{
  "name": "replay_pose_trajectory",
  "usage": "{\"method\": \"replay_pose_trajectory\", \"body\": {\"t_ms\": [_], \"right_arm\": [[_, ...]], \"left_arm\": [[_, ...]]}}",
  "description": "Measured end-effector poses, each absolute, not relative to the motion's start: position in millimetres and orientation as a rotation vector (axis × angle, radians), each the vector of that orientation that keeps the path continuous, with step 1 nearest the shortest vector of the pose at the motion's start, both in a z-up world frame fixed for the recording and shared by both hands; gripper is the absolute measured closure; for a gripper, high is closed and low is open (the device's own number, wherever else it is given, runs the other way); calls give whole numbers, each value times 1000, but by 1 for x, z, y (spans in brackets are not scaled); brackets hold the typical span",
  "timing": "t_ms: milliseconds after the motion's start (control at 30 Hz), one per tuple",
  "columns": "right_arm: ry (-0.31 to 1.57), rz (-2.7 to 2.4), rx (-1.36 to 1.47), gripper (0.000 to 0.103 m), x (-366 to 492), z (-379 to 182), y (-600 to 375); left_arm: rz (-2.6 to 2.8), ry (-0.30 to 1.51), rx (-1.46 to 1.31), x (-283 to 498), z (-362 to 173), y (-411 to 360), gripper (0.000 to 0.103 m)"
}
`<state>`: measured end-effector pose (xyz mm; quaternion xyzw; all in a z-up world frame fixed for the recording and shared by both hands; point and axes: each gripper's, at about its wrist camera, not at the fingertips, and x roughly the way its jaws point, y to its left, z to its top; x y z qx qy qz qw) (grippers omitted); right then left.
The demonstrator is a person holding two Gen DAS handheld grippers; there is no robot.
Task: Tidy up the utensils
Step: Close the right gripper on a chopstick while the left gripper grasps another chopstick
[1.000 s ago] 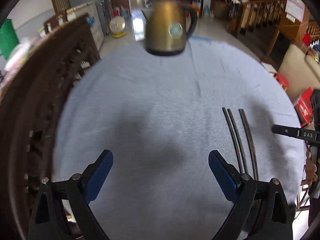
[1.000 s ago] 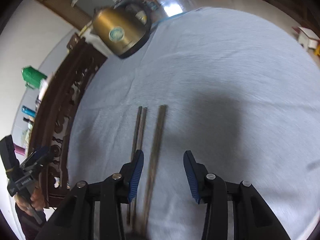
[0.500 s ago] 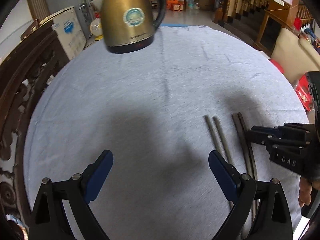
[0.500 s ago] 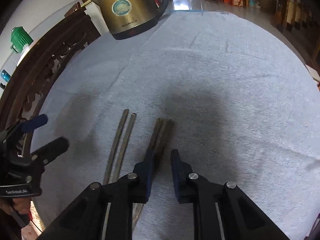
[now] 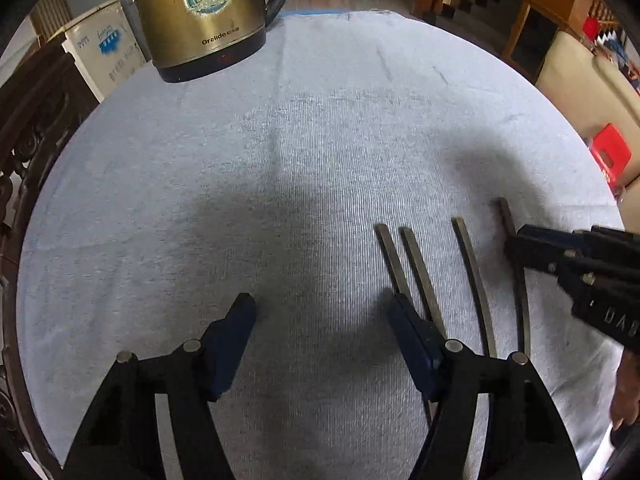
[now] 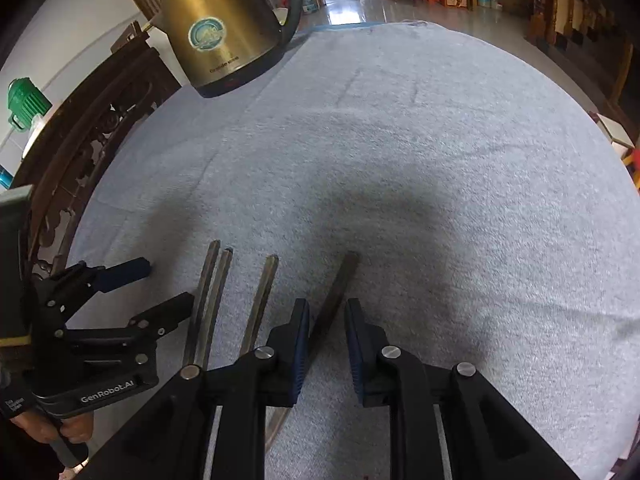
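Note:
Four dark chopsticks lie side by side on the grey-blue cloth (image 5: 320, 160). The two leftmost chopsticks (image 5: 418, 268) (image 6: 212, 292) lie close together. A third chopstick (image 5: 470, 264) (image 6: 262, 296) lies alone. The fourth chopstick (image 5: 506, 212) (image 6: 340, 284) runs between the jaws of my right gripper (image 6: 326, 312) (image 5: 516, 242). Those jaws stand narrow and are opening, and a gap shows on both sides of the stick. My left gripper (image 5: 320, 308) (image 6: 160, 286) is open and closing with only cloth between its fingers. Its right finger sits at the leftmost chopstick.
A brass-coloured electric kettle (image 5: 200, 20) (image 6: 224, 40) stands at the far left of the round table. A carved dark wooden chair back (image 6: 100, 140) curves along the left edge. Bare cloth stretches ahead and to the right. A hand (image 6: 52, 432) grips the left tool.
My left gripper moved down and toward the chopsticks, and its jaws narrowed. The right-hand pair has been split: the fourth chopstick now lies apart from the third, between my right jaws.

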<state>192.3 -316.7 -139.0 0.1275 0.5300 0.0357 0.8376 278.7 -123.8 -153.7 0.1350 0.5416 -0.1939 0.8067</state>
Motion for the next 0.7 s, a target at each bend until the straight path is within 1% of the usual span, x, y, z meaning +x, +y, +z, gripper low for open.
{"method": "replay_pose_trajectory", "body": {"t_ms": [167, 267, 300, 467, 600, 700], "right_arm": [[1122, 78, 249, 82, 200, -139, -312], [1123, 74, 200, 89, 203, -139, -306], [1120, 71, 180, 89, 203, -139, -304], [1102, 88, 209, 88, 198, -140, -309], [1091, 112, 252, 89, 188, -141, -318], [1085, 120, 269, 89, 182, -142, -320]], "left_arm": [[-405, 1189, 245, 293, -153, -133, 32], [-415, 1196, 216, 295, -152, -134, 32], [-418, 1196, 209, 295, -151, -134, 32], [-440, 1183, 185, 287, -145, -133, 32], [-459, 1174, 221, 273, -145, -138, 32], [-449, 1172, 248, 269, -149, -140, 30]]}}
